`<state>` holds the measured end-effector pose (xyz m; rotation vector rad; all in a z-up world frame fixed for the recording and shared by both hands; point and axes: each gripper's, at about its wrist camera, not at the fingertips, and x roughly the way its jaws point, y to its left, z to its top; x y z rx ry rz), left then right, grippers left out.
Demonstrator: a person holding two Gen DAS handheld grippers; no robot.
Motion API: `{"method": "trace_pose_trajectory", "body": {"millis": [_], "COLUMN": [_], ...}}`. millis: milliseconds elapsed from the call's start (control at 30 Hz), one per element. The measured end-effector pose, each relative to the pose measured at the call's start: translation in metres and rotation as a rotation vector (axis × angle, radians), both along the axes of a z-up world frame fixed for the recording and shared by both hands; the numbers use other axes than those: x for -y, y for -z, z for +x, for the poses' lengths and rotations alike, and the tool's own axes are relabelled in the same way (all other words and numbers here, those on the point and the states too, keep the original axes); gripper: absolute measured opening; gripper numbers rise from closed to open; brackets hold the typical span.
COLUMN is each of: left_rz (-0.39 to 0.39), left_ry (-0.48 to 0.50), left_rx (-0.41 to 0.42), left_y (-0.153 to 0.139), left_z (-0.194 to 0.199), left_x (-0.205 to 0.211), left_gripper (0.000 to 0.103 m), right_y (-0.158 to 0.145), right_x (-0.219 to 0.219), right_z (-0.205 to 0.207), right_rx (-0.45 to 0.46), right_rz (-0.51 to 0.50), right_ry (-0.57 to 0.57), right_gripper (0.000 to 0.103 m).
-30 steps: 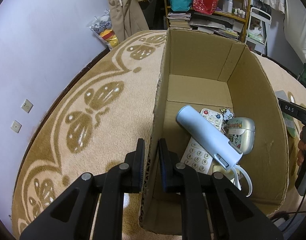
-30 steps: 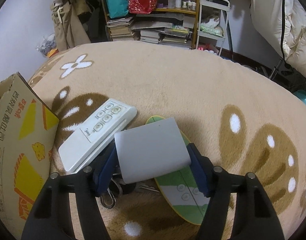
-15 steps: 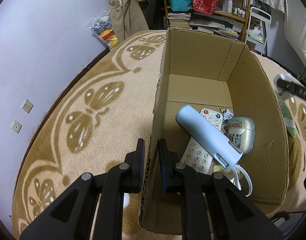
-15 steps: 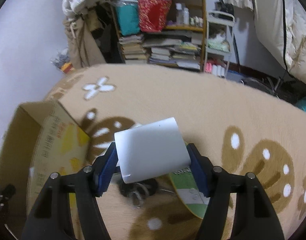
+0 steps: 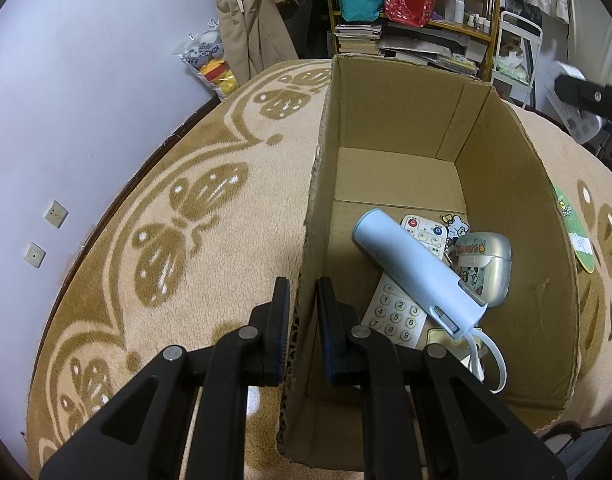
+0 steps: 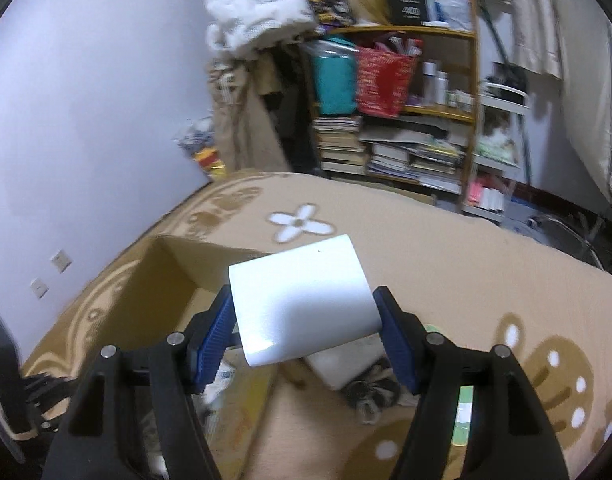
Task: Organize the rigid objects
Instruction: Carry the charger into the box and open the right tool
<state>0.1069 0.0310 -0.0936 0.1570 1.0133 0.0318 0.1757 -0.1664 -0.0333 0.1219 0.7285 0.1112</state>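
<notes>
An open cardboard box [image 5: 406, 128] stands on the patterned carpet. My left gripper [image 5: 303, 328] is shut on the box's left wall. Inside lie a light blue cylinder [image 5: 414, 272], a white keypad remote [image 5: 394, 316], a second remote [image 5: 422, 232] and a silver stickered case [image 5: 486, 260]. My right gripper [image 6: 306, 332] is shut on a flat white rectangular block [image 6: 301, 304], held in the air above the carpet, near the box [image 6: 165, 276]. In the left wrist view, that gripper [image 5: 586, 94] shows blurred at the upper right, beyond the box.
On the carpet below the right gripper lie a white panel [image 6: 346, 364], a bunch of keys [image 6: 370, 396] and a green oval item [image 5: 574, 232]. A crowded bookshelf [image 6: 398, 120] and a white rack [image 6: 498, 152] stand behind. A wall [image 5: 65, 120] borders the carpet on the left.
My right gripper has risen with the white block and swung left, so the box now shows below it. The left gripper and the box have not moved.
</notes>
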Motion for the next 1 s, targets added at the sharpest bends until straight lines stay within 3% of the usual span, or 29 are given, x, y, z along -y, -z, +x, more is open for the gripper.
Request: {"method": "trace_pose_trajectory", "body": {"millis": [333,600,1000], "left_rz": [-0.002,-0.002,0.001], "left_ry": [0.000,0.000,0.001], "left_rx": [0.000,0.000,0.000], "left_y": [0.000,0.000,0.002], "left_z": [0.000,0.000,0.002], "left_x": [0.000,0.000,-0.001], "left_gripper": [0.013,0.013,0.013], "right_y": [0.000,0.020,0.041], "right_x": [-0.052,-0.078,-0.094], "right_z": [-0.011,-0.015,-0.013], "right_rx": [-0.004,-0.111,-0.187], "right_rz": [-0.023,-0.090,-0.159], "right_ry": [-0.173,-0.309,-0.353], "right_gripper": [0.073,0.073,0.073]}}
